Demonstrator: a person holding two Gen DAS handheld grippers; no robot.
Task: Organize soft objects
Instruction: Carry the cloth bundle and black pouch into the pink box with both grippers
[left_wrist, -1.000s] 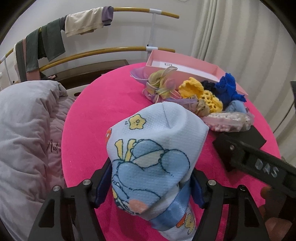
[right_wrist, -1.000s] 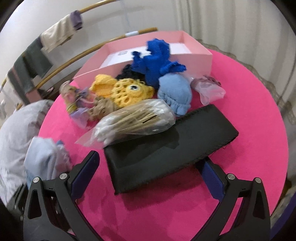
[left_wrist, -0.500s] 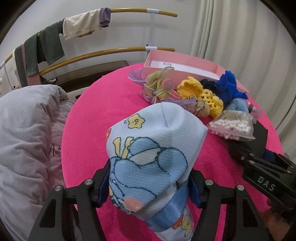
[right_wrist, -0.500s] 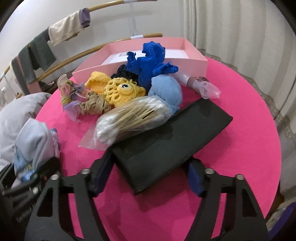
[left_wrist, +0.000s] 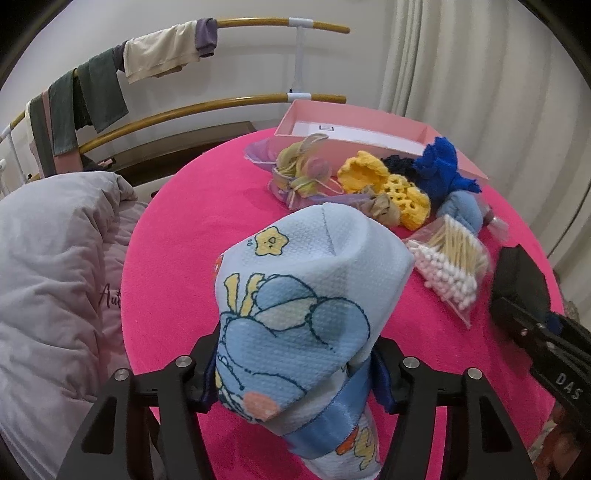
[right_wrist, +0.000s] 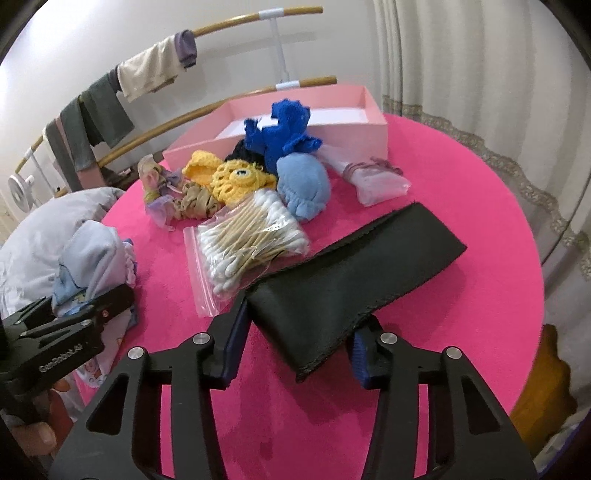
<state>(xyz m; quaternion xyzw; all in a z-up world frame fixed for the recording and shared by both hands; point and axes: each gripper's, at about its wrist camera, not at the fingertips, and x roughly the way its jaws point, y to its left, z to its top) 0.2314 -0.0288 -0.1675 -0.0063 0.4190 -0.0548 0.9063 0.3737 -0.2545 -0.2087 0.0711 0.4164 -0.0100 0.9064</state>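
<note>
Left tongs (left_wrist: 295, 373) are closing, squeezing the blue towel (left_wrist: 306, 295). Right tongs (right_wrist: 295, 350) are closing around the black cloth (right_wrist: 354, 280), with the swab bag (right_wrist: 247, 243) sitting just beside it on the counter (right_wrist: 461, 177).

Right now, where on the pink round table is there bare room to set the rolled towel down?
Bare pink tablecloth lies open on the left, between the grey quilt and the pile of knitted items. Another bare stretch sits right of the black fabric strip, toward the curtain. The middle is crowded: clear bag of cotton swabs and knits up to the pink box.
</note>
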